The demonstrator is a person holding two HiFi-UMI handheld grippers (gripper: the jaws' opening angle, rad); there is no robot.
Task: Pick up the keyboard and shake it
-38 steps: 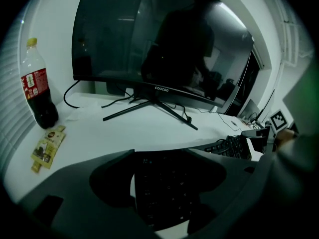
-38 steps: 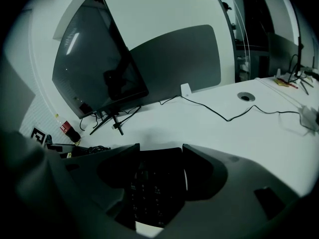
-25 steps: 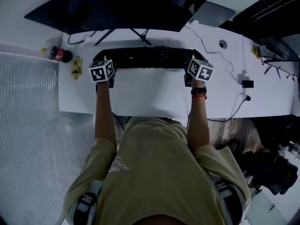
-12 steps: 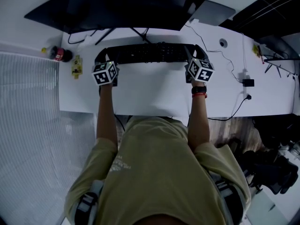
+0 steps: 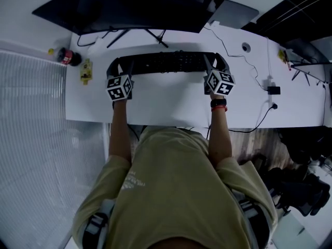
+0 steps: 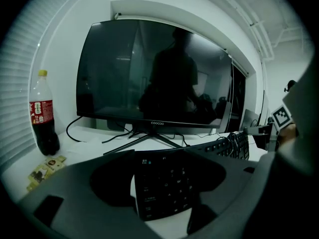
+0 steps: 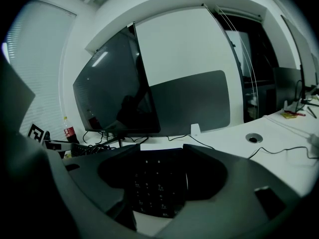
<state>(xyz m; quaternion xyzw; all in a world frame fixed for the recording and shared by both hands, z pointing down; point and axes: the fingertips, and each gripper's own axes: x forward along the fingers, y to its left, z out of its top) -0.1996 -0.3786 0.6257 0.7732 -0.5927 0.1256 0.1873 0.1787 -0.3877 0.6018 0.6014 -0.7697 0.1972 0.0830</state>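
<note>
**Long black keyboard point(image 5: 166, 62) gripped at both ends**

The keyboard is over the back middle part of the white desk point(image 5: 155, 105). It lies parallel to the front edge, just in front of the thin legs of the wide black monitor point(image 5: 135, 7). The left gripper point(image 5: 120, 67) has its jaws spread wide and closed over the left end of the keyboard. The right gripper point(image 5: 216, 64) grips the right end in the same way. Whether the keyboard is raised from the desk, I cannot tell. Near the left edge of the desk stands a dark plastic cola bottle point(image 6: 44, 116) with a red label, and just beside it lies a small yellow packet point(image 5: 85, 72).
</note>
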